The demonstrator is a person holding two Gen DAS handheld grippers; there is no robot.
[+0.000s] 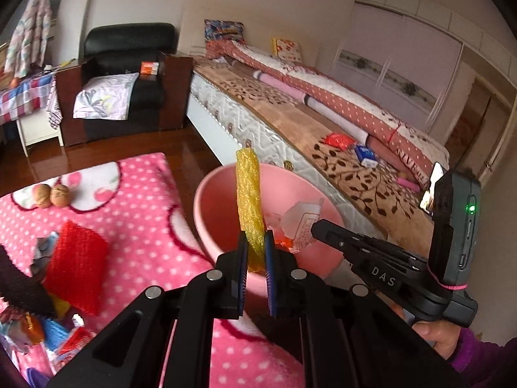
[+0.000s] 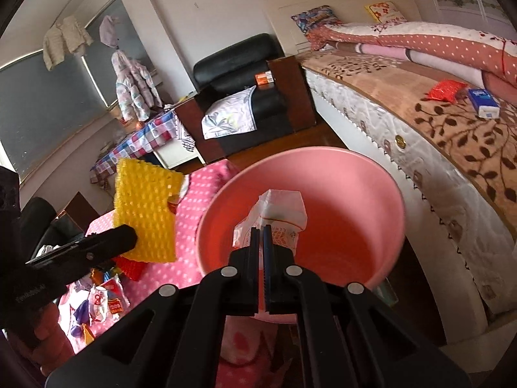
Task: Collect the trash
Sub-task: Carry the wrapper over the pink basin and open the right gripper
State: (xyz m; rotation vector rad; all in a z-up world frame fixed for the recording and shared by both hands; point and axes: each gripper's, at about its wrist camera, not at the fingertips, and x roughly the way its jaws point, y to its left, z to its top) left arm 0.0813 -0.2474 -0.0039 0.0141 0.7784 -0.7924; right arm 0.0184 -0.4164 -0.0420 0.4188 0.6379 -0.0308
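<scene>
A pink bin [image 1: 206, 213] [image 2: 371, 181] stands between the pink dotted blanket [image 1: 139, 200] and the bed. My left gripper [image 1: 256, 242] is shut on a yellow foam net [image 1: 248, 200] [image 2: 145, 200], held upright over the bin's near rim. My right gripper [image 2: 261, 230] is shut on a white printed wrapper [image 2: 278, 213] [image 1: 300, 223] and hangs over the bin's mouth. Its black body [image 1: 371, 258] sits to the right in the left wrist view. A red foam net [image 1: 77, 265] and several wrappers [image 2: 103, 300] lie on the blanket.
Two walnuts [image 1: 51, 195] rest on the blanket. The bed [image 1: 323, 129] to the right carries a red packet [image 1: 339, 140] and a blue box [image 2: 484, 102]. A black armchair [image 1: 126, 77] and a checked table [image 2: 142, 139] stand farther back on the wooden floor.
</scene>
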